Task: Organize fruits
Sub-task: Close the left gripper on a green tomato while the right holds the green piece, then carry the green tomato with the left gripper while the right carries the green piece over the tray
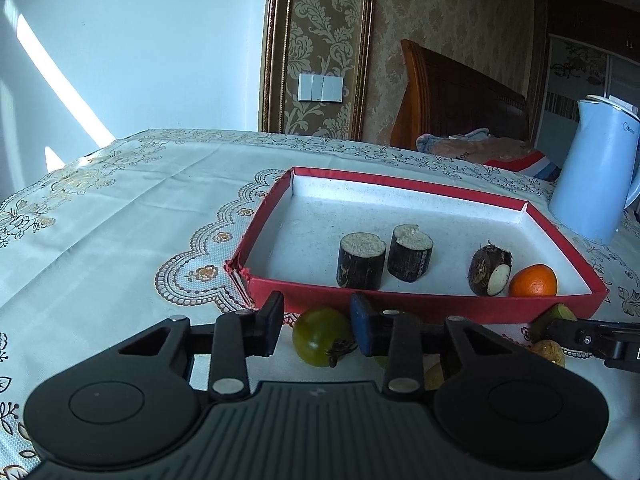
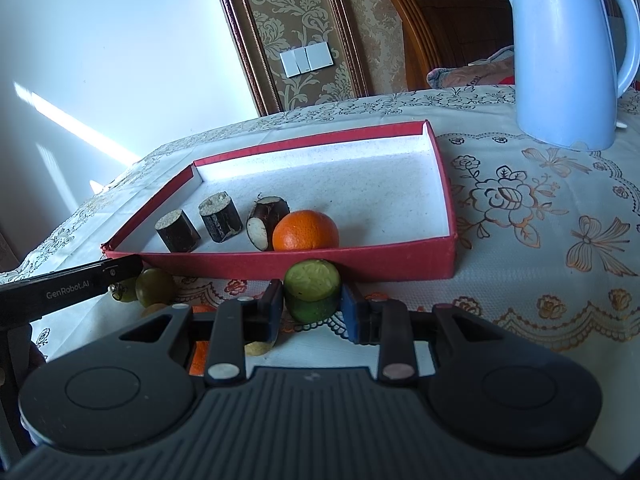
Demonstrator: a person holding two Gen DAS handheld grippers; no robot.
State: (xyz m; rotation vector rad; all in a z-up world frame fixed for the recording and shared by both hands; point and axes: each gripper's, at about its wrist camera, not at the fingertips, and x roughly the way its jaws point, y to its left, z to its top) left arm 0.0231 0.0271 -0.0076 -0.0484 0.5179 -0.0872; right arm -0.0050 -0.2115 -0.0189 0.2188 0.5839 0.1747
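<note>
Grippers are held low over the tablecloth [image 1: 120,208], both pointed toward the near wall of the red tray [image 1: 440,305]. The left gripper [image 1: 316,326] is kept level, its jaws spread apart, with a green tomato [image 1: 318,336] sitting between the fingers on the cloth; contact with the blue pad is hard to judge, so it is taken as released. The right gripper [image 2: 311,307] is aimed slightly leftward and its jaws are drawn in against a green-skinned cut piece [image 2: 313,290], which is clamped on both sides just in front of the tray wall. In the right wrist view the left gripper's finger is seen entering from the left edge, near the tomato [image 2: 154,286].

Inside the tray, two dark cut cylinders [image 1: 362,262] are stood upright side by side, a dark piece with a white cut face [image 1: 490,272] is laid tilted beside them, and an orange [image 1: 533,281] is set touching it near the front wall. A pale blue kettle [image 2: 568,52] is placed beyond the tray's right corner. Small yellowish fruits [image 1: 550,352] are left on the cloth near the grippers.
</note>
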